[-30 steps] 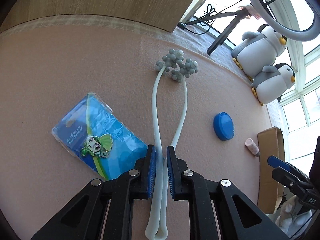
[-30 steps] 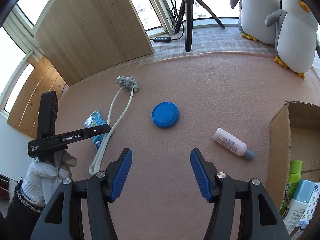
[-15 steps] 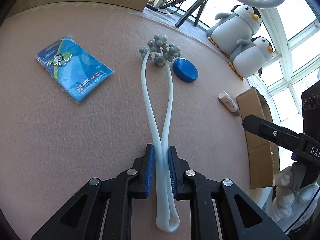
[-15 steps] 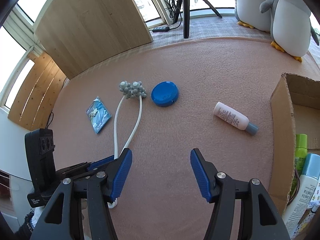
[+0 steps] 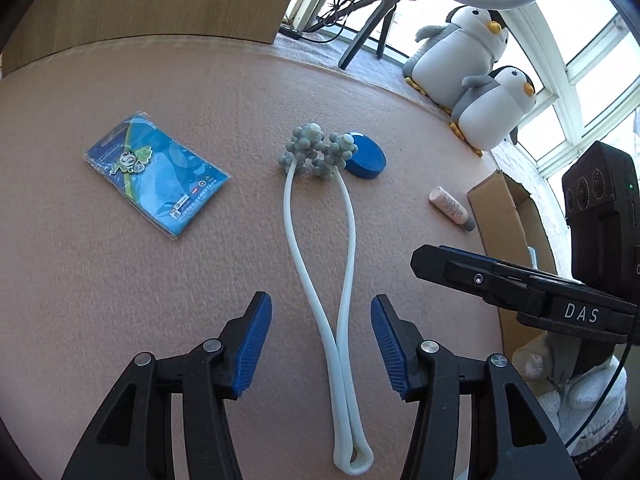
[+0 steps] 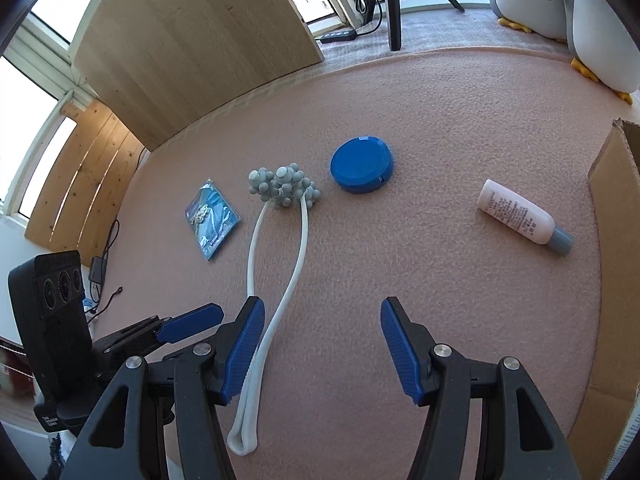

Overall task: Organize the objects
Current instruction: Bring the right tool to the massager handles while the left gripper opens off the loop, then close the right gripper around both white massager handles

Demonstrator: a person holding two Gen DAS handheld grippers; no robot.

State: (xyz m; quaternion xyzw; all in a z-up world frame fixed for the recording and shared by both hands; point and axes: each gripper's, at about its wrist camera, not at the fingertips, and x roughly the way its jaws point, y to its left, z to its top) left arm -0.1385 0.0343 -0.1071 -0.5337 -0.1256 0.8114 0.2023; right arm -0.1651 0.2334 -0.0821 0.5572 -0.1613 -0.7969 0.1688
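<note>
We found the looped white massager [image 5: 320, 280] lying flat on the pink felt mat [image 5: 120, 280], its two knobbly grey heads [image 5: 316, 152] touching the round blue compact [image 5: 366, 156] and its bent end near the mat's front edge. Our left gripper [image 5: 320, 344] hung over the crossed stems with its blue pads spread wide on either side, touching nothing. Our right gripper [image 6: 322, 344] was likewise parted and empty, just beside the left one.

We judged the tidying to be only partly done. The cardboard box [image 6: 612, 240] at the right edge held a few bottles, as far as the left view hinted, though we could not make them out. Four things lay loose on the mat: the massager, the compact, the blue card packet [image 5: 156, 176] off to the left, and the pink lotion tube [image 6: 520, 216] lying on its side near the box.

For moving, we had open felt between the tube and the grippers. The crowding was at the massager's heads against the compact, and the two plush penguins [image 5: 480, 80] and a tripod [image 5: 368, 20] lined the far edge.
</note>
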